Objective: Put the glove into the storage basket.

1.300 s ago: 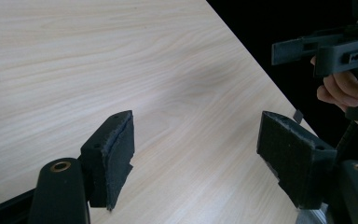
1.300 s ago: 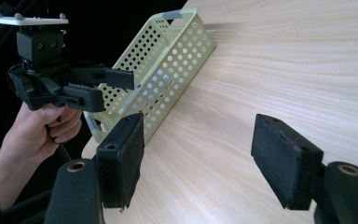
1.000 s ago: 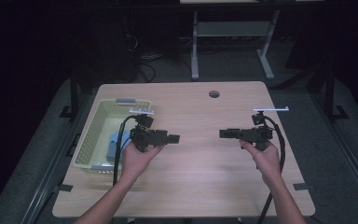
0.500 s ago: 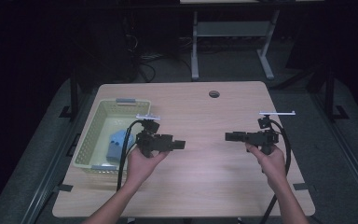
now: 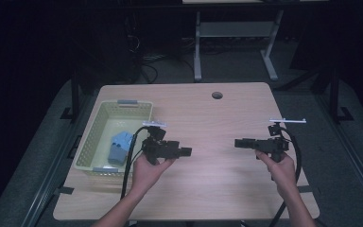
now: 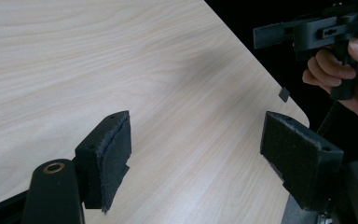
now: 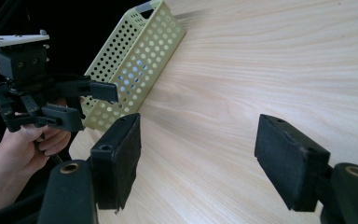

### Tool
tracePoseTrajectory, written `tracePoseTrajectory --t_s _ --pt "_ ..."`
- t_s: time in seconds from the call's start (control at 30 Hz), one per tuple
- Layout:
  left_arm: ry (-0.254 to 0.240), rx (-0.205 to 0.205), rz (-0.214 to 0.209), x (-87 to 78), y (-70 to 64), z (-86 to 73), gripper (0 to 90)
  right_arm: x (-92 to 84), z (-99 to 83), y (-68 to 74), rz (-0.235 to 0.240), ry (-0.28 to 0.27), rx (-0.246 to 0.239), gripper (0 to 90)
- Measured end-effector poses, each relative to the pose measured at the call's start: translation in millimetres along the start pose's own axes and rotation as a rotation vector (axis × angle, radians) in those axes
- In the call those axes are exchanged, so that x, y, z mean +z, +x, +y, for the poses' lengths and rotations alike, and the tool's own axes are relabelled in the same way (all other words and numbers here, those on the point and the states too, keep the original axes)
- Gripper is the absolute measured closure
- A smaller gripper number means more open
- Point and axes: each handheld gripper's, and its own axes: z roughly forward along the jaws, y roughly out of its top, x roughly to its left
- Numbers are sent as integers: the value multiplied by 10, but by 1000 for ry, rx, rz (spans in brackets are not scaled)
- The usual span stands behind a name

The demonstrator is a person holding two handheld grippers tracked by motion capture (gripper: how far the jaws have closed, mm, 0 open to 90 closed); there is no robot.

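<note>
Over the near half of the pale wood-grain table (image 5: 217, 189), the two grippers face each other with bare board between them. The left gripper (image 5: 185, 151) is held just beside the right wall of the pale yellow-green perforated plastic basket (image 5: 87, 151), which sits along the table's left edge; its jaws point toward the right edge and, in the left gripper view, stand wide apart with nothing between the black foam pads (image 6: 116, 154). The right gripper (image 5: 238, 142) hovers near the right edge, aimed back at the basket, and its own view also has the jaws spread open and empty, pads (image 7: 121, 154) framing plain wood.

A light blue blocky plastic object (image 5: 119, 145) lies inside the basket, toward its near right corner, close under the left hand (image 5: 149, 168). That closeness suggests the left gripper is placed to deal with it, while the right hand (image 5: 278, 163) waits well apart so as not to crowd the basket. Both sets of jaws being open fits a readiness to grasp rather than carry. A small round grommet hole (image 5: 217, 95) sits near the far edge, well clear of the work.
</note>
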Motion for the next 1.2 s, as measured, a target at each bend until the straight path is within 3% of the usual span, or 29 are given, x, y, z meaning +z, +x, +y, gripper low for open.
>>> tracePoseTrajectory --t_s 0.57,1.2 --pt "23 -1 -21 169 -65 -146 243 -97 -178 -138 -22 3 28 307" --pt "28 7 -52 264 -131 -321 241 -205 -458 -246 -14 -4 43 306"
